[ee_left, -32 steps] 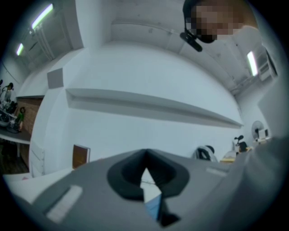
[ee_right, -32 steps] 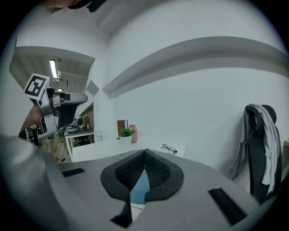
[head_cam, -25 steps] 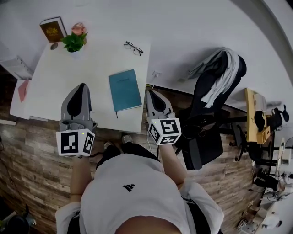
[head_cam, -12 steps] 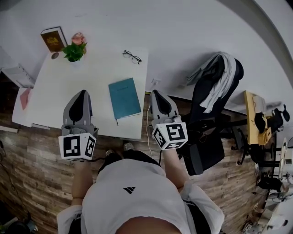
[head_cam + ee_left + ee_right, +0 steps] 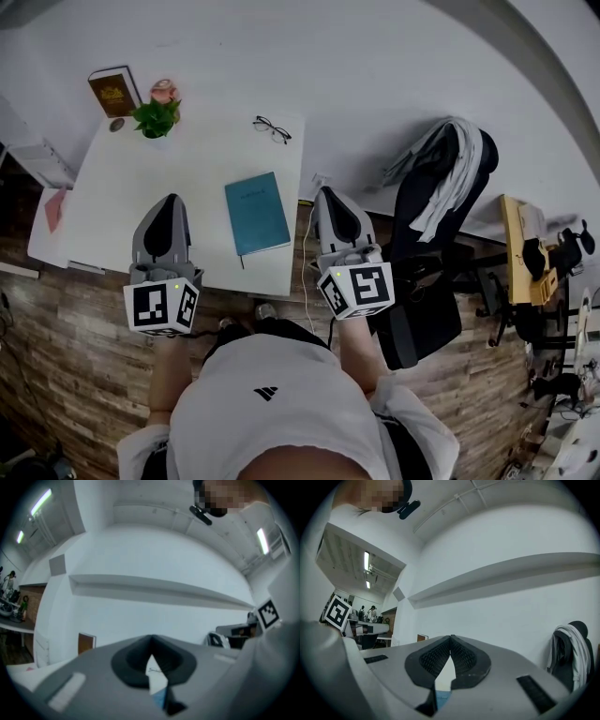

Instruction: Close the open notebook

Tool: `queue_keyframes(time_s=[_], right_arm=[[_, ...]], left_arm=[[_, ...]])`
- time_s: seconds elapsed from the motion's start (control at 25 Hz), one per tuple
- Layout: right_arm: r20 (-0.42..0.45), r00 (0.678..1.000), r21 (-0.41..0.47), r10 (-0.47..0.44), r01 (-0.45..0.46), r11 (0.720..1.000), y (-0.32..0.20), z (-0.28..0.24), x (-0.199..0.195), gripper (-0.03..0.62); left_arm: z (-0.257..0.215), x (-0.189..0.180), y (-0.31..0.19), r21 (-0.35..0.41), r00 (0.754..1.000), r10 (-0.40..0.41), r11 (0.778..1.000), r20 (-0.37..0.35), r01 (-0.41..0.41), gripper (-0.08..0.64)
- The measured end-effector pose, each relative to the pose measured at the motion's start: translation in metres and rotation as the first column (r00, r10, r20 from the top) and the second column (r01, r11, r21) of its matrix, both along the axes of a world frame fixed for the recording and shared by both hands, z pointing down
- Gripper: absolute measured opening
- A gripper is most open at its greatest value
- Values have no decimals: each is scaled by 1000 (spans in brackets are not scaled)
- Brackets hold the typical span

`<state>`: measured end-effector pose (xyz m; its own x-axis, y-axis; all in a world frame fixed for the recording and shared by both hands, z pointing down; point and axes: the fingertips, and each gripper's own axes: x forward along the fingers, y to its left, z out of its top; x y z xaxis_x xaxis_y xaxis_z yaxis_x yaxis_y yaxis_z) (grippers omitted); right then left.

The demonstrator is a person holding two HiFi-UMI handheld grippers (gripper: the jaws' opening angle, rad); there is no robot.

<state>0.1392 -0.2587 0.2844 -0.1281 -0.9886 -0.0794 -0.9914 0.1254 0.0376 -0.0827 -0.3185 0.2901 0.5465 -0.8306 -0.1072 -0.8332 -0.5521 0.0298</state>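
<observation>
Notebook [image 5: 256,212]: teal cover shut, lying flat near the front right corner of the white table [image 5: 122,187].
Left tongs [image 5: 169,200]: jaws pressed together, nothing held, well left of the book.
Right tongs [image 5: 330,193]: jaws pressed together, empty, just right of the table's edge.
Progress: closing appears done, with nothing left to do.

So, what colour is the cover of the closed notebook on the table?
The notebook has a plain teal-blue cover; the head view shows it best.
</observation>
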Motion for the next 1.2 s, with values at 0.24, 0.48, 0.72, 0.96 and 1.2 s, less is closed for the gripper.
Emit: queue_keyframes(time_s=[0.24,0.48,0.72,0.96,1.2], right_arm=[[-5,1000,27,6,-6,1000,0,-10,1,-6],[-6,1000,34,13,-13,999,0,-11,1,-6],[5,1000,31,17,-18,999,-3,-8,3,-6],[12,1000,32,21,-21,999,-3,-9,1,-6],[14,1000,32,22,-22,999,-5,-9,-1,-6]], left_arm=[[-2,1,-2,3,1000,6,1000,1,-6,8],[-3,1,-4,5,1000,9,1000,-1,-9,8],[-1,4,-6,-3,1000,16,1000,-4,-16,8],[0,2,-7,-2,1000,15,1000,-5,-15,8],[0,1,-8,0,1000,19,1000,1,-19,8]])
